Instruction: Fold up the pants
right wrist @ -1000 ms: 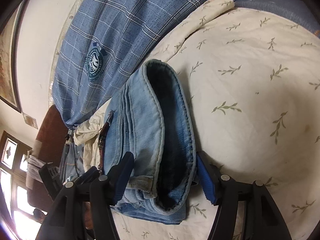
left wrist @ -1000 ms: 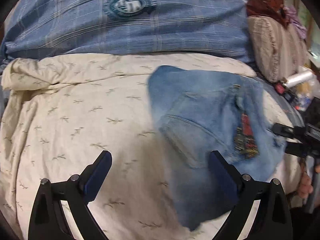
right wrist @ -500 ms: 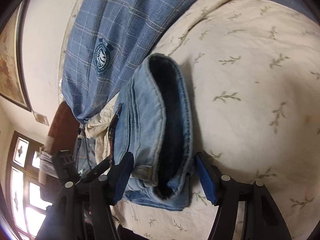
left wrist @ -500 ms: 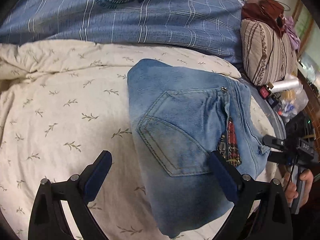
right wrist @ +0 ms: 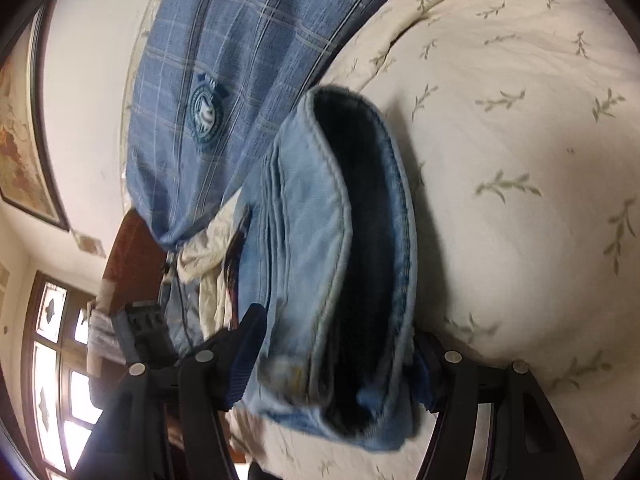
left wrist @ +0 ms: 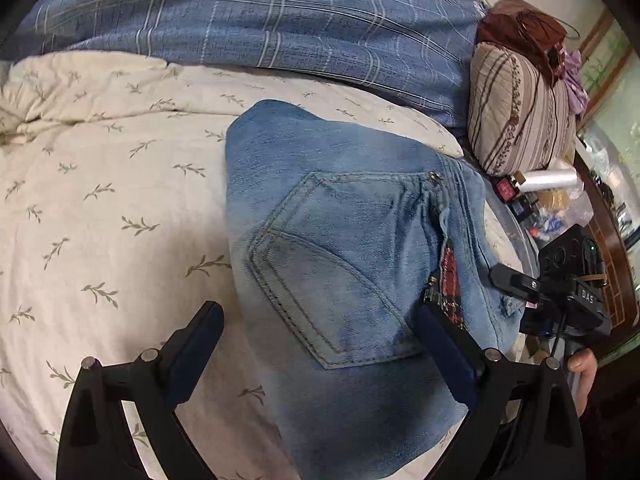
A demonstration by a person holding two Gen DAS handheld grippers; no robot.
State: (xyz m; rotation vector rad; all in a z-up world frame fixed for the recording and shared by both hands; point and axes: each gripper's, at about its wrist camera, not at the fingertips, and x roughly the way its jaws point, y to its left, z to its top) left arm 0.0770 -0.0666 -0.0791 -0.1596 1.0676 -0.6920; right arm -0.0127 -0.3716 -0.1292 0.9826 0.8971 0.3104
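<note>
- The jeans (left wrist: pixel 344 264) are folded into a chunky bundle lying on the bed's cream leaf-print blanket (left wrist: pixel 112 208), back pocket (left wrist: pixel 340 276) facing up, a bit right of the middle in the left wrist view.
- Left gripper (left wrist: pixel 320 348) hangs just above the near end of the bundle with its fingers (left wrist: pixel 196 344) spread wide. The left one is over bare blanket, the right one over the denim near the red plaid patch (left wrist: pixel 450 280). It's not gripping anything.
- Right gripper (right wrist: pixel 340 360) comes in from the waistband side. Its fingers sit either side of the folded layers (right wrist: pixel 316 264), with blue pads right up against the denim, so it looks clamped on the stack, though the right pad is mostly hidden behind fabric.
- From the left wrist view you can see that right gripper (left wrist: pixel 516 284) at the right edge of the bundle, with the person's hand (left wrist: pixel 584 368) below it.
- Far side: a blue plaid duvet with a round crest (left wrist: pixel 280 12), plus a striped pillow (left wrist: pixel 520 112) at the far right.
</note>
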